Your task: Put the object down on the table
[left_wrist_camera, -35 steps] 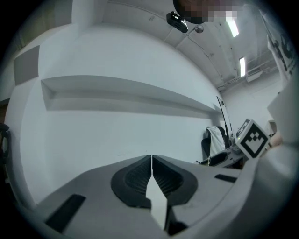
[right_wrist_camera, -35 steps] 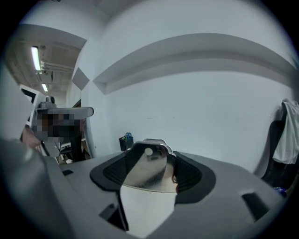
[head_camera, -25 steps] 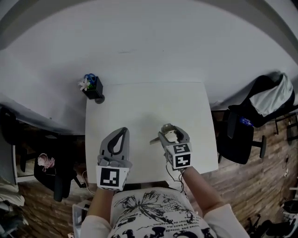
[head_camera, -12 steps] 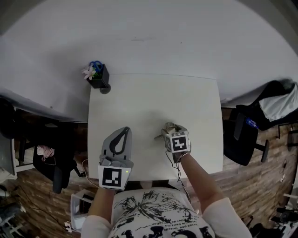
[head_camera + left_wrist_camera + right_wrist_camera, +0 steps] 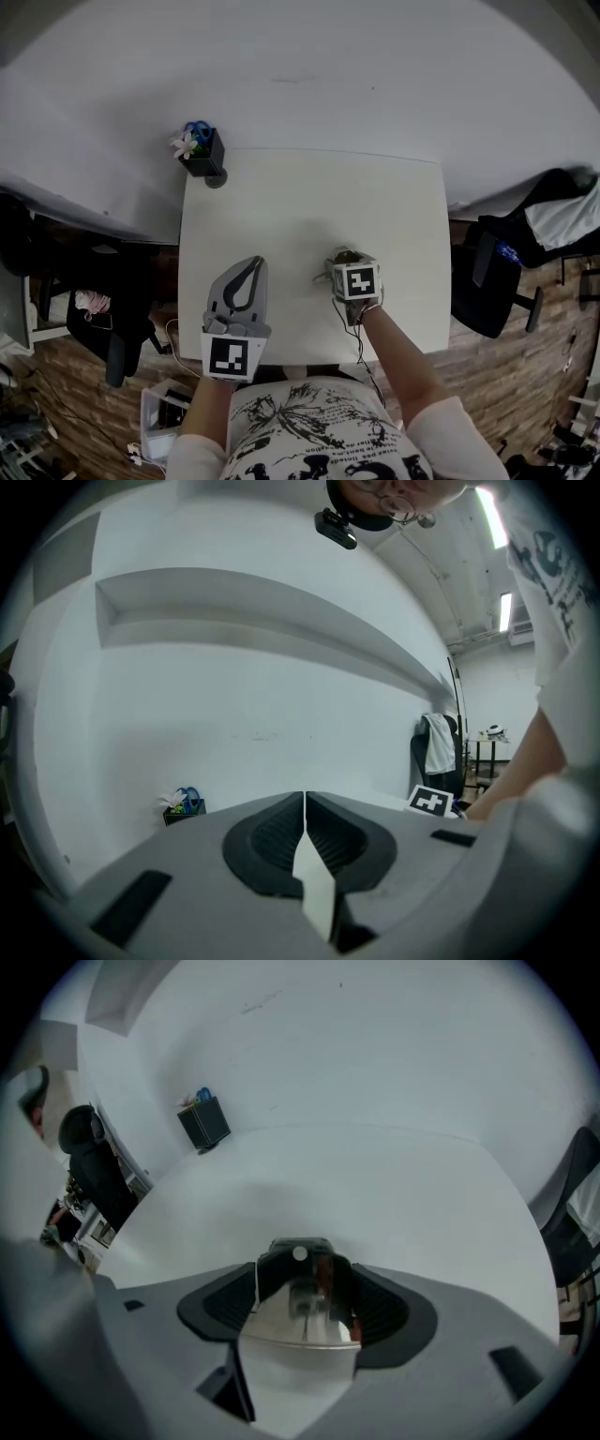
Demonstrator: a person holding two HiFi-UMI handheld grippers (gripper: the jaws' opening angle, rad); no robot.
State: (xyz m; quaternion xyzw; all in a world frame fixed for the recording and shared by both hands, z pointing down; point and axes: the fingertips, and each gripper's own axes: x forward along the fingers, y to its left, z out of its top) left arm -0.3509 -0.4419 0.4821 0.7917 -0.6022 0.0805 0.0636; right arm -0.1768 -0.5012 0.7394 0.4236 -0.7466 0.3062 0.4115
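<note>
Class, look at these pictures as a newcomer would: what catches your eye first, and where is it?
First comes the right gripper over the near part of the white table, its fingers opening with a shiny metal object between them. Next is the left gripper beside it, fingers together and empty. Last is the black holder with a flower at the table's far left corner.

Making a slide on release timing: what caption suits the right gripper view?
Right gripper, jaws opening, a shiny metal object between them; white table and black desk holder beyond.
</note>
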